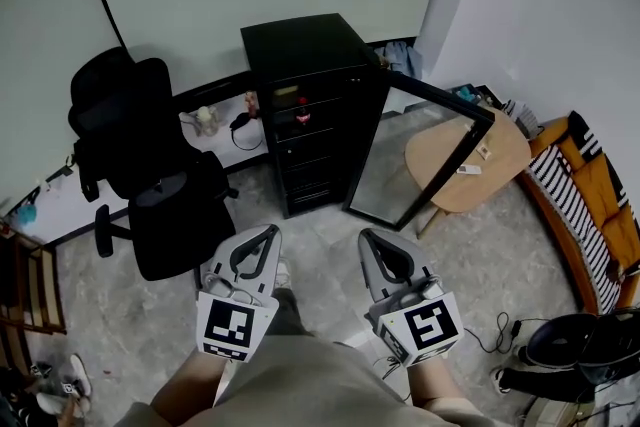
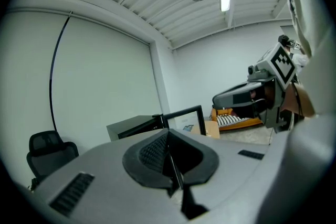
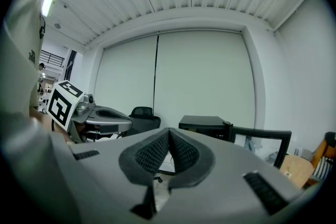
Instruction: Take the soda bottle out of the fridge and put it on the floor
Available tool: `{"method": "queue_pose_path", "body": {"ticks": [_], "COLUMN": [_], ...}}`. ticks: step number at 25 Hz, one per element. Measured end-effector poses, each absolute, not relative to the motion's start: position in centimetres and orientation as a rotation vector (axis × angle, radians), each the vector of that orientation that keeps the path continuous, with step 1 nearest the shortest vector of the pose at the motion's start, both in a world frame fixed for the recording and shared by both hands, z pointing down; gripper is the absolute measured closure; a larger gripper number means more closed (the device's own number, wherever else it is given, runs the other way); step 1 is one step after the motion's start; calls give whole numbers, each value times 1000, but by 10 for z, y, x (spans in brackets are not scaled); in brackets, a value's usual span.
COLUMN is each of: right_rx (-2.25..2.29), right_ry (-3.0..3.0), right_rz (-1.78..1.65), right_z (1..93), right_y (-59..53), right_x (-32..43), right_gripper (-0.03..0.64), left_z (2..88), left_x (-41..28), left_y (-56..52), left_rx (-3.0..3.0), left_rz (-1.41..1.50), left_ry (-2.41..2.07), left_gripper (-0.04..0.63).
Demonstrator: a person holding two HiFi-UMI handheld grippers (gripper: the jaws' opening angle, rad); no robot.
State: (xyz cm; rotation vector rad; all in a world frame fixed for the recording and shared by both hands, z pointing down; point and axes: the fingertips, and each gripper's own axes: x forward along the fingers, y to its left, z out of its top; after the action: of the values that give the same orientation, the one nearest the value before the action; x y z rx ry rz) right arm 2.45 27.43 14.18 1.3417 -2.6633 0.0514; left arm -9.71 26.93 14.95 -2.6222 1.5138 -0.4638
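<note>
A small black fridge (image 1: 305, 105) stands against the far wall with its glass door (image 1: 415, 155) swung open to the right. Small items sit on its shelves, one of them red (image 1: 302, 111); I cannot make out a soda bottle among them. My left gripper (image 1: 268, 233) and right gripper (image 1: 368, 237) are held side by side over the floor, well short of the fridge and pointing at it. Both are shut with nothing between the pads. The fridge (image 3: 202, 126) and its door (image 3: 262, 138) show beyond the shut right gripper (image 3: 169, 136). The shut left gripper (image 2: 168, 136) also faces the fridge (image 2: 136, 126).
A black office chair (image 1: 150, 175) stands left of the fridge. To the right of the open door are a round wooden table (image 1: 470, 160), a striped orange sofa (image 1: 590, 200) and a black bag (image 1: 580, 340) with cables. The floor (image 1: 320, 235) is grey stone.
</note>
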Motion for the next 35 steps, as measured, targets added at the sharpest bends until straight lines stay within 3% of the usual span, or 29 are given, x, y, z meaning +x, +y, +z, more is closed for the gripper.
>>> {"method": "queue_pose_path", "body": {"ticks": [35], "right_rx": [1541], "right_ry": [-2531], "right_rz": [105], "right_z": [146], "right_y": [-36], "right_x": [-71], "right_gripper": [620], "left_z": [164], "left_x": [-178], "left_y": [-44], "left_rx": [-2777], "left_rz": [-457], "left_ry": [1285], "left_gripper": [591]}}
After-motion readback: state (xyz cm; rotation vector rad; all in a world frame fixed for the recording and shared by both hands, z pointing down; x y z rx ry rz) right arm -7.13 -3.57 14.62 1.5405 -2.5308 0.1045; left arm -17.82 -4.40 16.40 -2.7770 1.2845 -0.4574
